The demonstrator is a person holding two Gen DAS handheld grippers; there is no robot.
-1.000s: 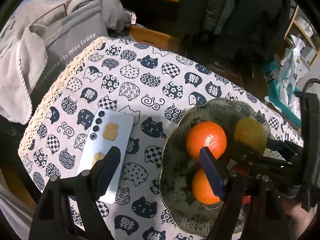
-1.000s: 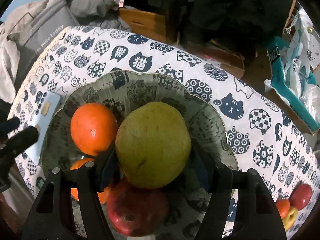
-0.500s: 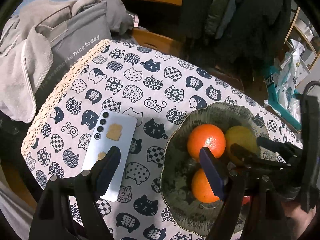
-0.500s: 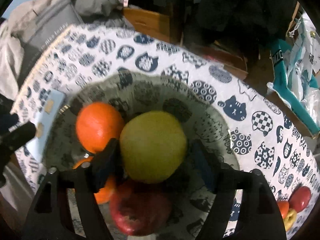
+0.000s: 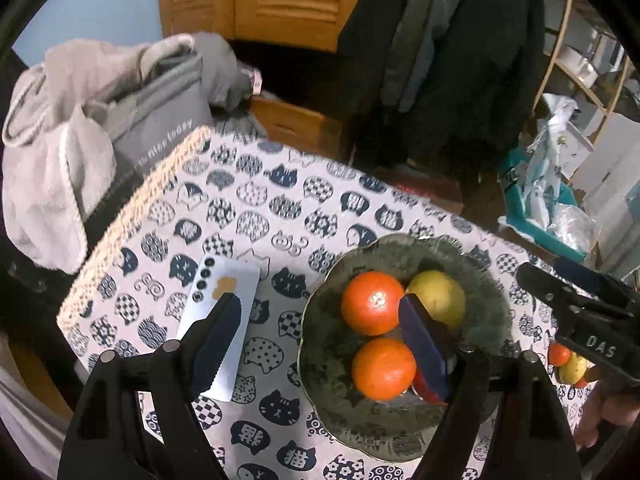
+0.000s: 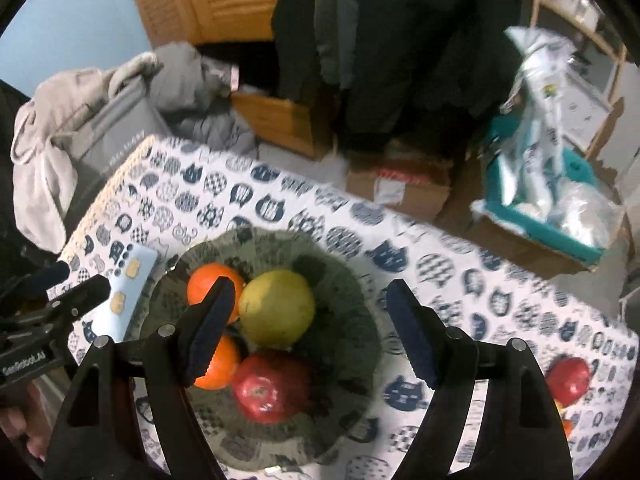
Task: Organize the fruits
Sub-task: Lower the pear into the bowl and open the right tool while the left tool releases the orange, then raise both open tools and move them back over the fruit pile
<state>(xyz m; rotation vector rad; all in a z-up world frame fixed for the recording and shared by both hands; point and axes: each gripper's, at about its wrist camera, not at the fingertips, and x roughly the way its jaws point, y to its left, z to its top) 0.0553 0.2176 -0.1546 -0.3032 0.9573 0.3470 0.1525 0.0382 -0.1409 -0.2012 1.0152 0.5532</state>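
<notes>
A dark green bowl (image 6: pixel 280 236) stands on the cat-print tablecloth (image 6: pixel 440 264). In it lie two oranges (image 6: pixel 208 280) (image 6: pixel 222 368), a yellow-green fruit (image 6: pixel 278 308) and a red apple (image 6: pixel 268 388). My right gripper (image 6: pixel 310 326) hangs open above the bowl, clear of the yellow-green fruit and holding nothing. My left gripper (image 5: pixel 320 340) is open too, over the bowl's (image 5: pixel 320 344) left rim, with the oranges (image 5: pixel 372 302) (image 5: pixel 384 368) and the yellow-green fruit (image 5: pixel 438 296) behind its right finger. The apple is mostly hidden there.
A pale blue phone (image 5: pixel 228 292) lies left of the bowl. A red apple (image 6: pixel 568 374) and small fruits (image 5: pixel 568 360) sit on the table's right side. A grey bag with clothes (image 5: pixel 152 132) is off the left edge. Boxes (image 6: pixel 400 184) stand on the floor beyond.
My right gripper opened and let go of the yellow-green fruit, which now rests in the bowl. Both grippers then rose, so the bowl looks smaller.
</notes>
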